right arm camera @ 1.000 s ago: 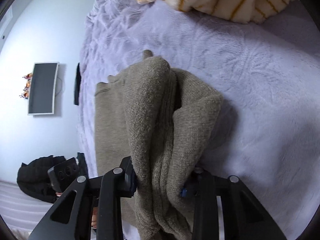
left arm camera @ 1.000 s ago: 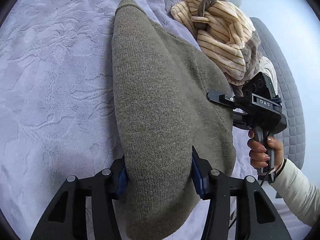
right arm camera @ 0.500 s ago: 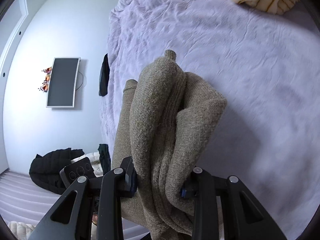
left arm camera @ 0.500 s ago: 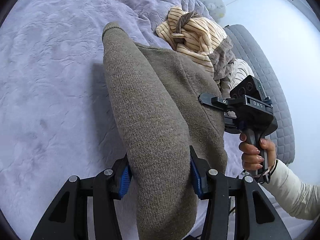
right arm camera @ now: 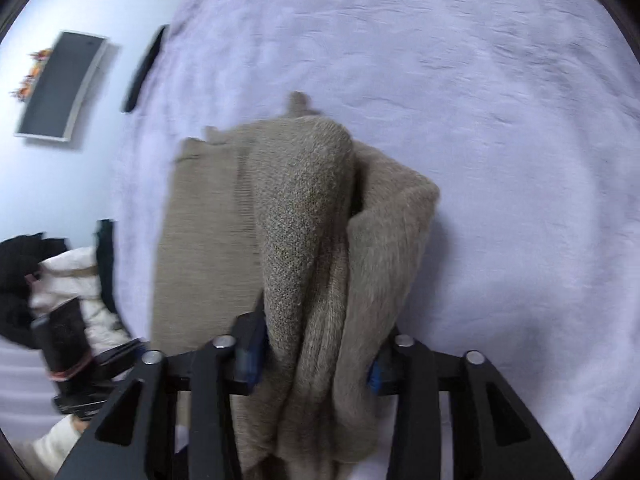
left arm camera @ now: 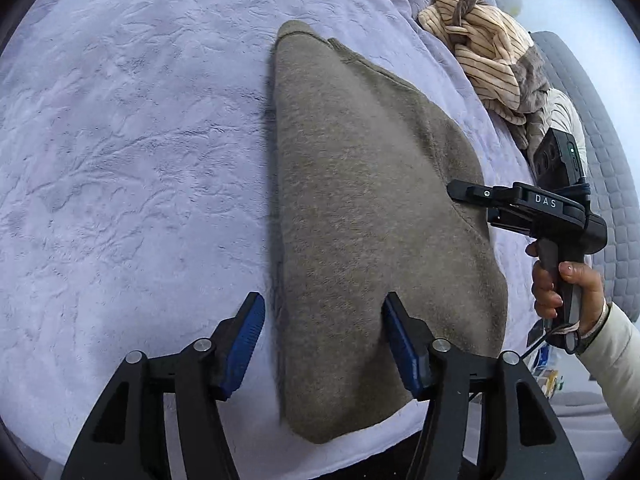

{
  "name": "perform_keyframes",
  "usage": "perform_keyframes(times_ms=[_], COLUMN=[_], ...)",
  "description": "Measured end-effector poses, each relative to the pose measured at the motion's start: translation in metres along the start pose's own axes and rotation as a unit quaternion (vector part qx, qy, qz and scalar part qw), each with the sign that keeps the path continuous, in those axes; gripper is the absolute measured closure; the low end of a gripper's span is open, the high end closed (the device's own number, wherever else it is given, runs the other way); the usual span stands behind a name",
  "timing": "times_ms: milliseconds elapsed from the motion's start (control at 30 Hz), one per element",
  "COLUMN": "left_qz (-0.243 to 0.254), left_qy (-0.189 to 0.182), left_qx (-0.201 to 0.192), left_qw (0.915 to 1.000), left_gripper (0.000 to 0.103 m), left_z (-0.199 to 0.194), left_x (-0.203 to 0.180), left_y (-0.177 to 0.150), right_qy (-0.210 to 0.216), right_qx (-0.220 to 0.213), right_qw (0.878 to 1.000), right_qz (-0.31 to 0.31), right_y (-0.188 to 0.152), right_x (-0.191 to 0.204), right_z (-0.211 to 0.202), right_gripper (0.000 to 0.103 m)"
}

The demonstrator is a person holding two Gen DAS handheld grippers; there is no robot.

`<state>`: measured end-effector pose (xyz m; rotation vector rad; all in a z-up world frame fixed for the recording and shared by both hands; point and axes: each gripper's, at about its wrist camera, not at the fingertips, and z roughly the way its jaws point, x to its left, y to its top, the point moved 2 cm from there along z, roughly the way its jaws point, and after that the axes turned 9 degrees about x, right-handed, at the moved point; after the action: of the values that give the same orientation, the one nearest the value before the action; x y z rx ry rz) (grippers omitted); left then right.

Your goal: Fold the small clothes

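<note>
1. Your left claw (left arm camera: 322, 344) has just been opening. Its left blue pad (left arm camera: 245, 344) stands clear of the cloth; the right pad sits at the fabric's edge, so the claw is released with the garment between its jaws.
2. The olive-grey knitted sweater (left arm camera: 360, 208) lies folded on the lilac bedspread (left arm camera: 120, 140), its long folded edge running away from your left claw.
3. Your right claw (right arm camera: 316, 360) has also just been opening. A bunched, thick fold of the same sweater (right arm camera: 304, 240) fills the gap between its jaws. The picture is blurred and the pads are mostly hidden by the cloth, so whether they press on it cannot be told.
4. From the left wrist view, your right claw (left arm camera: 466, 192) reaches over the sweater's right side, with your right hand (left arm camera: 568, 292) on its handle.
5. A striped beige garment (left arm camera: 480, 36) lies heaped near the far corner of the bed, well apart from the sweater.
</note>
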<state>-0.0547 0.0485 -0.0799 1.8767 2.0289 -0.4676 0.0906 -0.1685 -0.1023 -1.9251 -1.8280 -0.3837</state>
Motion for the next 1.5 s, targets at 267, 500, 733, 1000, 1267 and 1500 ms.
perform_keyframes(times_ms=[267, 500, 733, 1000, 1267, 1500], left_qz=[0.025, 0.027, 0.015, 0.019, 0.023, 0.019], left_qy=[0.089, 0.125, 0.196, 0.207, 0.213, 0.206], left_qx=[-0.014, -0.026, -0.019, -0.019, -0.019, -0.015], left_qw=[0.9956, 0.9914, 0.9802, 0.9779, 0.9767, 0.9783], left_gripper=[0.039, 0.004, 0.002, 0.002, 0.002, 0.002], left_z=[-0.02, -0.031, -0.031, -0.037, -0.041, -0.042], left_x=[-0.025, -0.05, -0.06, -0.066, -0.073, -0.075], left_y=[-0.003, -0.003, -0.006, -0.013, -0.02, -0.025], right_qy=[-0.092, -0.084, -0.122, -0.173, -0.186, -0.19], right_qx=[-0.035, -0.038, -0.035, -0.045, -0.052, -0.054], right_qw=[0.995, 0.993, 0.989, 0.982, 0.979, 0.977], right_qz=[0.034, 0.072, 0.075, 0.054, 0.069, 0.083], right_y=[-0.025, -0.074, -0.112, -0.129, -0.14, -0.146], right_x=[0.005, 0.027, 0.06, 0.082, 0.086, 0.088], right_z=[-0.036, -0.055, -0.049, -0.054, -0.057, -0.057], right_gripper=[0.034, 0.024, 0.014, 0.012, 0.012, 0.012])
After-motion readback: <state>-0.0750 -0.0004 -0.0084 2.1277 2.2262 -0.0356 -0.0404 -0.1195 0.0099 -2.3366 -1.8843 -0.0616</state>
